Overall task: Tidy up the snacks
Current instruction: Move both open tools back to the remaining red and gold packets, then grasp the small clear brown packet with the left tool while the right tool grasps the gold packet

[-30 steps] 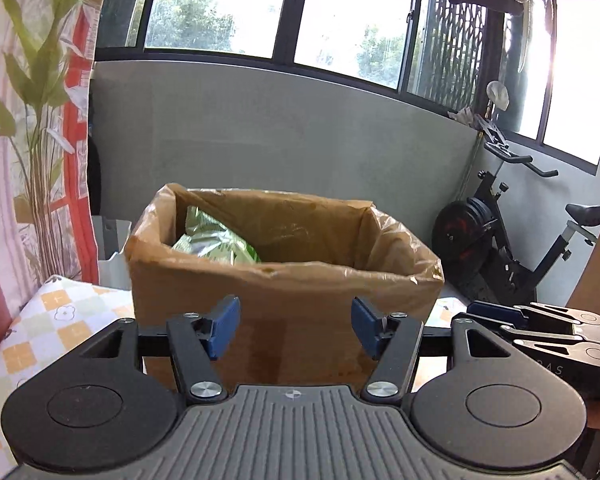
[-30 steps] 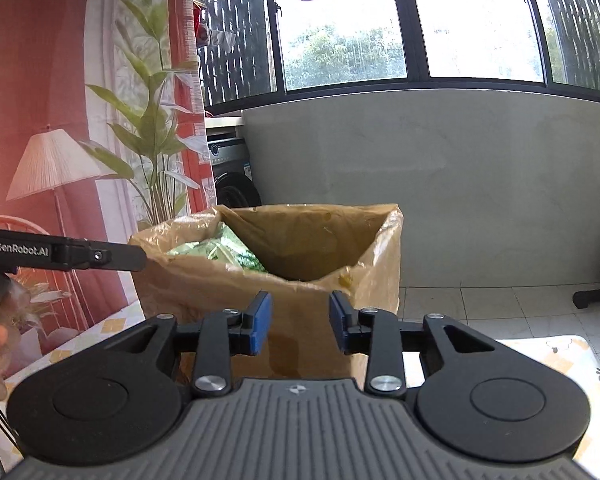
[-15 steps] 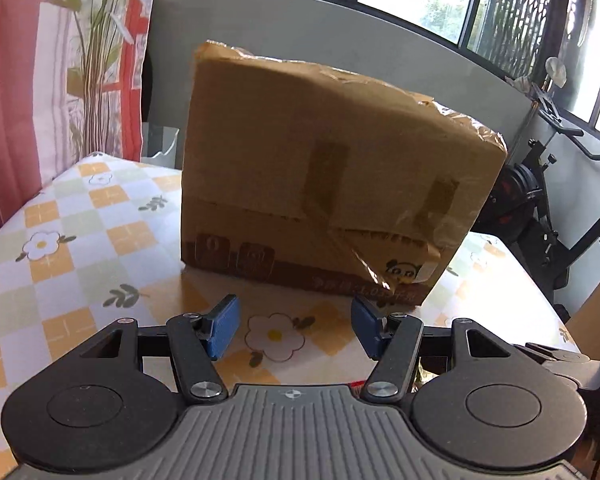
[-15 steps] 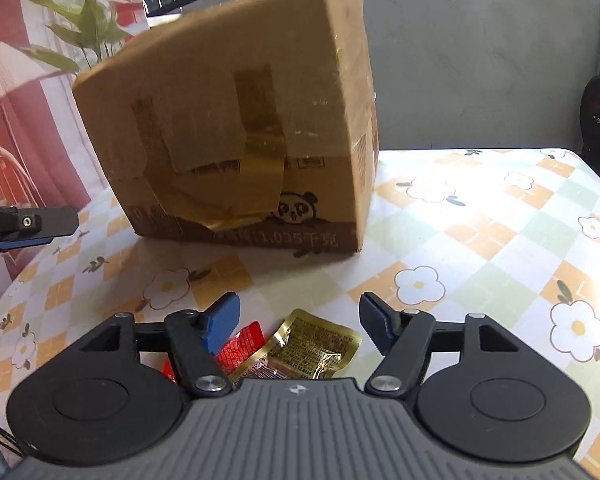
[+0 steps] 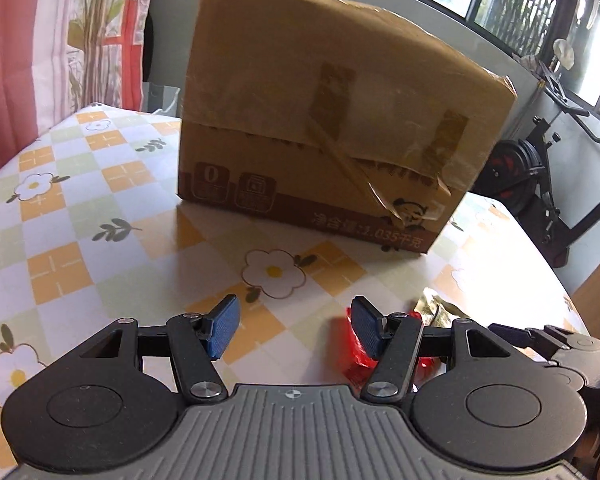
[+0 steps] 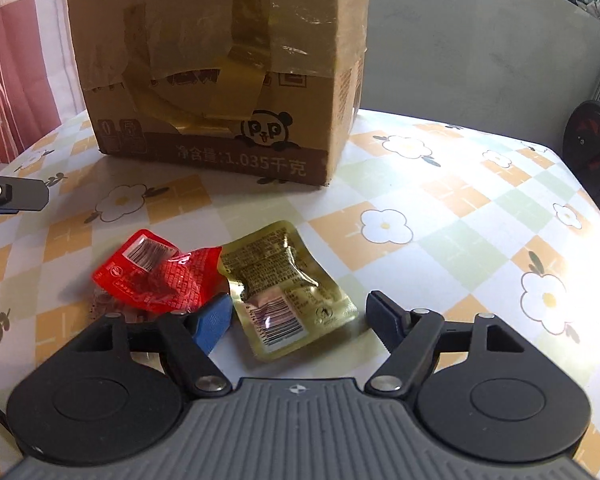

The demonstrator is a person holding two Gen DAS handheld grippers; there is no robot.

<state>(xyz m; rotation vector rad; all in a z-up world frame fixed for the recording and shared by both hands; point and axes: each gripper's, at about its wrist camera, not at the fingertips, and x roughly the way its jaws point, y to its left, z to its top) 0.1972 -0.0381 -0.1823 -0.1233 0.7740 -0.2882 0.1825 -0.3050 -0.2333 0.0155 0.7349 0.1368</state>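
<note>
A taped brown cardboard box (image 5: 340, 120) (image 6: 220, 80) stands on the flowered tablecloth, with its top out of sight. In front of it lie a red snack packet (image 6: 156, 272) and a gold snack packet (image 6: 284, 292), side by side. My right gripper (image 6: 298, 322) hangs low over the table, its jaws opening. The gold packet lies between them, and the pads stand clear of it. My left gripper (image 5: 294, 328) is open over bare cloth with nothing between its fingers. The red packet (image 5: 354, 354) shows just behind its right finger, and the gold packet (image 5: 440, 312) lies farther right.
The checked tablecloth (image 6: 440, 240) stretches to the right of the box and in front of it. An exercise bike (image 5: 540, 200) stands beyond the table's right edge. A curtain (image 5: 40, 40) hangs at the left. The other gripper's tip (image 6: 12, 196) shows at the left edge.
Both grippers have sunk from the level of the box's open top to just above the table in front of it. The right jaws have spread wider. The two packets have come into view.
</note>
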